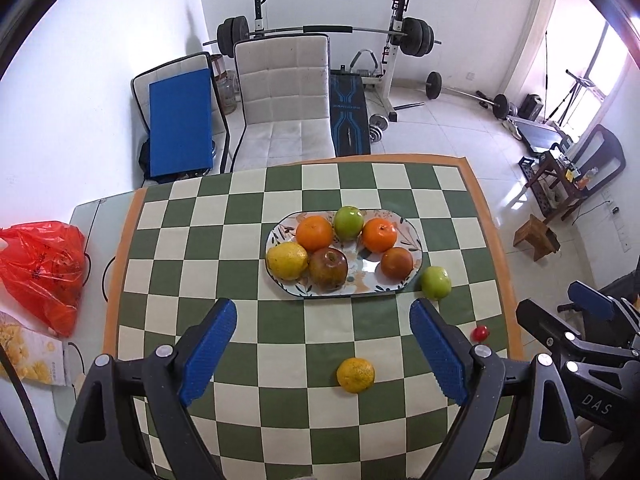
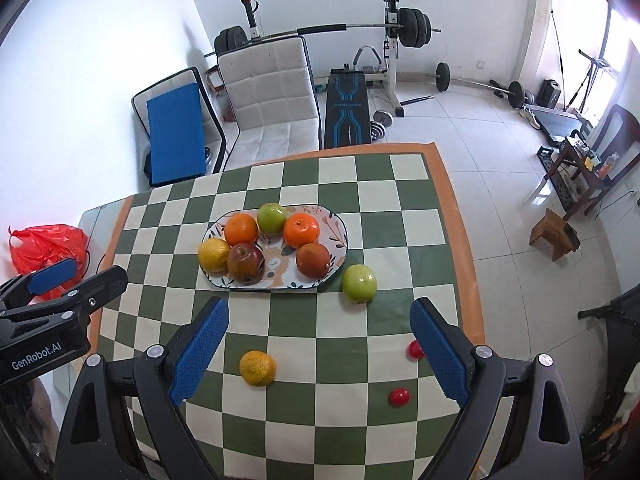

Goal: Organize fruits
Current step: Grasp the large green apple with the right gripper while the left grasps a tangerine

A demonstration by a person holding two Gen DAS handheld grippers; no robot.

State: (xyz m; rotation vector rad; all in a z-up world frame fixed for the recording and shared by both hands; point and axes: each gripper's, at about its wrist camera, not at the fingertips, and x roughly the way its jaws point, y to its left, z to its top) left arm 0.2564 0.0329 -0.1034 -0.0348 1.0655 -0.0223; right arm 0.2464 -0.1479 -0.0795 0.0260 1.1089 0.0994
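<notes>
- Your left claw [image 1: 322,316] hangs above the near part of the green-and-cream checkered surface [image 1: 192,248], its blue ribbed fingers [image 1: 208,354] spread wide apart and holding nothing.
- Your right claw [image 2: 318,316] hovers just beside it, to its right, fingers equally wide apart and empty.
- The oval patterned ceramic plate [image 1: 364,268] sits near the middle of the surface, a little toward the far edge.
- On the plate you have six fruits: a yellow lemon [image 1: 287,260] at its left end, a dark red apple [image 1: 328,267] touching it, two oranges [image 1: 314,233] along the far rim with a green apple [image 1: 349,222] between them, and a reddish-brown round fruit [image 1: 396,263] toward the right end.
- A second green apple [image 2: 359,283] lies on the surface just beside the plate's right end.
- A yellow-orange mandarin with a rough skin [image 2: 257,367] rests alone on the surface near the near edge, between your right claw's fingers in its view.
- Two small red cherry tomatoes [image 2: 399,397] lie toward the near right corner, one partly hidden behind the right finger.
</notes>
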